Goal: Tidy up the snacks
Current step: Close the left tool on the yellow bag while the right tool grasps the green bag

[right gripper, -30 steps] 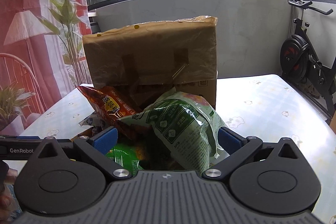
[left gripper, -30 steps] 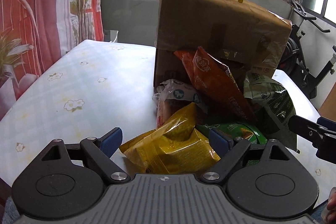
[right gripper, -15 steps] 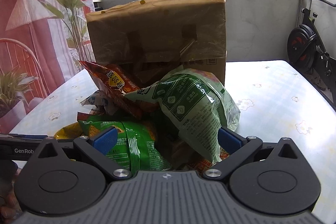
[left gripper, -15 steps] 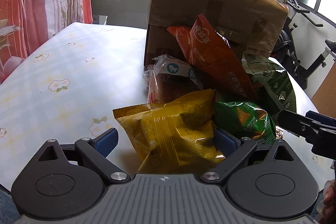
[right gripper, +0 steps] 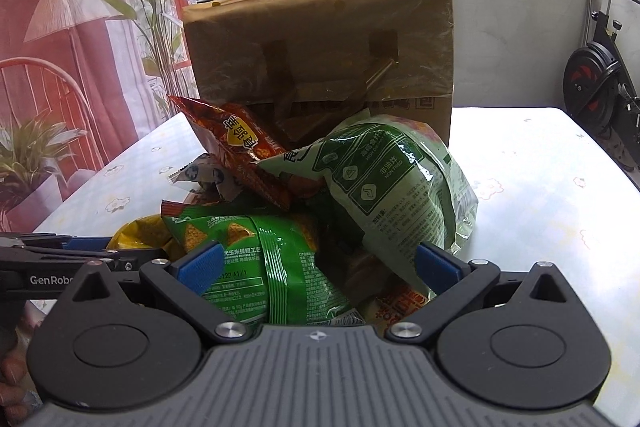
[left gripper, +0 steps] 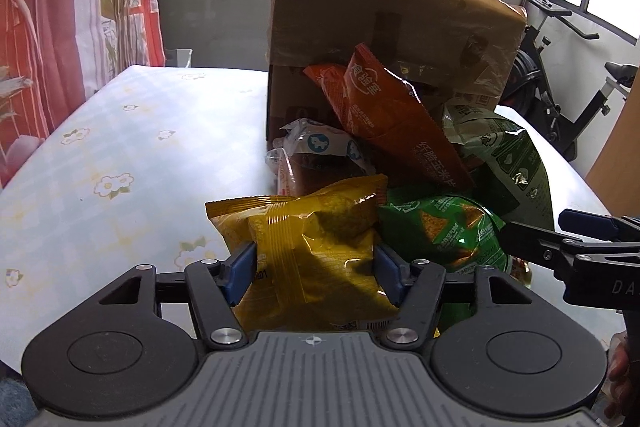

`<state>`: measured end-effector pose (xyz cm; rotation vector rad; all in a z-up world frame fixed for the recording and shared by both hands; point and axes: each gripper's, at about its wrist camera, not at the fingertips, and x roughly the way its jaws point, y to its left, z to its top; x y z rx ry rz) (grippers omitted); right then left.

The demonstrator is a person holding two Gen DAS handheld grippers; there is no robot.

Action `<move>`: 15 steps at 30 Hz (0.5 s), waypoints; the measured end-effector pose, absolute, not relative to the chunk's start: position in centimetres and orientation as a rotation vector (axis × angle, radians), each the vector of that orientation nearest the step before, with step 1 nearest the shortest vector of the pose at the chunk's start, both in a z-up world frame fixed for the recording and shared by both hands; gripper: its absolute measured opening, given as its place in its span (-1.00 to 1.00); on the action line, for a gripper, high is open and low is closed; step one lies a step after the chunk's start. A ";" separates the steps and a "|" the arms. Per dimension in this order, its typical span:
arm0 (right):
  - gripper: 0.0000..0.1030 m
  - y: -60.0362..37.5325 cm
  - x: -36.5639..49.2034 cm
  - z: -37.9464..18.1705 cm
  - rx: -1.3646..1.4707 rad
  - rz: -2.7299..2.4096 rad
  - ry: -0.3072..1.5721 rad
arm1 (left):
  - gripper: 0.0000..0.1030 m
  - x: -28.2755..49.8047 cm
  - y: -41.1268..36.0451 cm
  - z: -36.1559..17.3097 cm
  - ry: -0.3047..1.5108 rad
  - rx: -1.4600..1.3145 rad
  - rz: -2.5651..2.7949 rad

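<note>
A pile of snack bags lies on the floral table [left gripper: 120, 147] in front of a tipped cardboard box [left gripper: 380, 15]. My left gripper [left gripper: 312, 267] is closing on the yellow snack bag [left gripper: 312, 227], and both blue pads touch its sides. Beside it lies a green tortilla chip bag [left gripper: 436, 227]. In the right wrist view that green chip bag [right gripper: 256, 255] sits between the wide-apart fingers of my right gripper [right gripper: 318, 263], which stands open. A pale green bag [right gripper: 392, 179] and an orange bag [right gripper: 240, 143] lean on the box behind.
A white wrapped snack [left gripper: 320, 143] lies under the orange bag. An exercise bike [right gripper: 596, 75] stands past the table's right side. A red curtain and plants [right gripper: 52, 107] are on the left. The two grippers are close side by side.
The left jaws, wide apart before, have narrowed onto the yellow bag. The right gripper has dipped toward the pile, so the green chip bag now lies between its fingers.
</note>
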<state>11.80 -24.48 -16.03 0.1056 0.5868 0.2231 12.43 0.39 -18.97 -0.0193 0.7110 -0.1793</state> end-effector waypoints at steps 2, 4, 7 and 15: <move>1.00 -24.6 11.9 -16.1 0.109 0.228 0.591 | 0.27 12.0 1.1 -18.5 0.686 -0.010 -0.134; 1.00 -24.5 11.9 -16.2 0.110 0.233 0.596 | 0.27 11.9 1.8 -17.9 0.665 -0.026 -0.106; 0.98 -24.1 12.0 -16.5 0.107 0.245 0.611 | 0.27 11.6 2.4 -17.3 0.639 -0.018 -0.055; 0.94 -22.3 12.7 -16.3 0.082 0.323 0.612 | 0.28 11.9 3.3 -17.0 0.632 -0.030 -0.013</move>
